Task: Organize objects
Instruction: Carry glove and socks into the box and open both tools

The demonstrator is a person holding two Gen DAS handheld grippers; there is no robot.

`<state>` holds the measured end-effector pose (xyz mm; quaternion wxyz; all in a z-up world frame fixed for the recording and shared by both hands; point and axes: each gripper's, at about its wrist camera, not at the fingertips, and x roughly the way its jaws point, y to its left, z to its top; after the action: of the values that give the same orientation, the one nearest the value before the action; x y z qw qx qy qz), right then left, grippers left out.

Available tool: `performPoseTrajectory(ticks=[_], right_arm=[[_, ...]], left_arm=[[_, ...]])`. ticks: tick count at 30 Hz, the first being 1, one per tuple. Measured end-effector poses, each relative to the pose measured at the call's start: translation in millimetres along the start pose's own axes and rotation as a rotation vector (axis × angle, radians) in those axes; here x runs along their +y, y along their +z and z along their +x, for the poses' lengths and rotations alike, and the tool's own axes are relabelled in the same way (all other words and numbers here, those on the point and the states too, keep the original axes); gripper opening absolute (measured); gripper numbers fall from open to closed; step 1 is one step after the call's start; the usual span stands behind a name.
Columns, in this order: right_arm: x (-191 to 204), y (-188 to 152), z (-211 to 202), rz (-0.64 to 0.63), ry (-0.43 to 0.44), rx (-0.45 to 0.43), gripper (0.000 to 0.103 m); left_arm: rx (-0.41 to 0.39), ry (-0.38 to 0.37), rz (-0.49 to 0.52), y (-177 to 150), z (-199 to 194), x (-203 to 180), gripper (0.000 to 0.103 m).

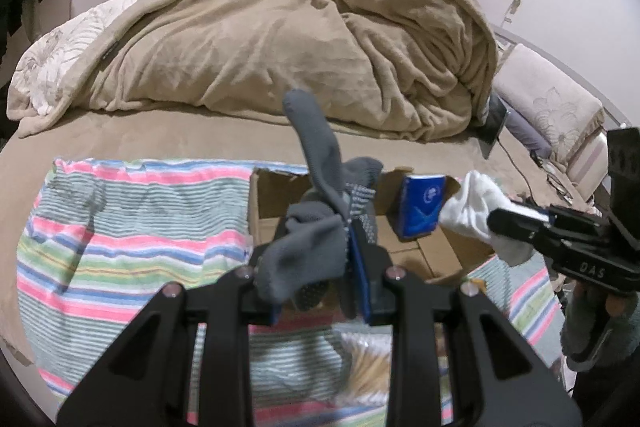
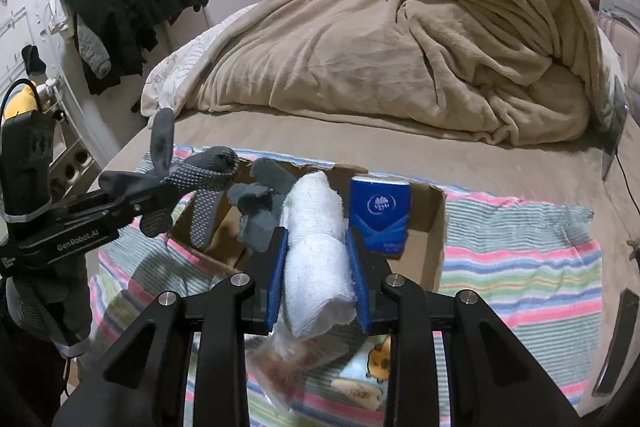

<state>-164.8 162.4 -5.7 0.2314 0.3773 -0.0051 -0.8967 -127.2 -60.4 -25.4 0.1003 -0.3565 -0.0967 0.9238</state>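
My left gripper (image 1: pixel 348 227) is shut on a grey dotted sock (image 1: pixel 316 163) and holds it above an open cardboard box (image 1: pixel 268 199). From the right wrist view the left gripper (image 2: pixel 160 187) and the grey sock (image 2: pixel 200 171) hang over the box's left edge (image 2: pixel 436 227). My right gripper (image 2: pixel 316 239) is shut on a rolled white cloth (image 2: pixel 316 247) over the box; it also shows in the left wrist view (image 1: pixel 496 219) with the white cloth (image 1: pixel 472 211). A blue tissue pack (image 2: pixel 380 215) stands upright inside the box, seen too in the left wrist view (image 1: pixel 422 207).
The box sits on a striped towel (image 1: pixel 120 239) spread on a bed. A bunched tan blanket (image 1: pixel 280 47) lies behind. A tablet with a cable (image 1: pixel 494 123) leans at the right. Dark clothes (image 2: pixel 132 7) hang at the left. Small packets (image 2: pixel 360 387) lie below my right gripper.
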Motion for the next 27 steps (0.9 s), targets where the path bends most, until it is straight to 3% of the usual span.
performPoseTrajectory(ticks=[14,27], right_arm=[[-10,0,54,0.032,0.004,0.065,0.031],[-9,-9,73,0.055,-0.001,0.096,0.032]], left_arm=[[0.148,0.026,-0.001,-14,65,10,0.030],[0.198,0.098,0.098,-14,67,-9,0.037]])
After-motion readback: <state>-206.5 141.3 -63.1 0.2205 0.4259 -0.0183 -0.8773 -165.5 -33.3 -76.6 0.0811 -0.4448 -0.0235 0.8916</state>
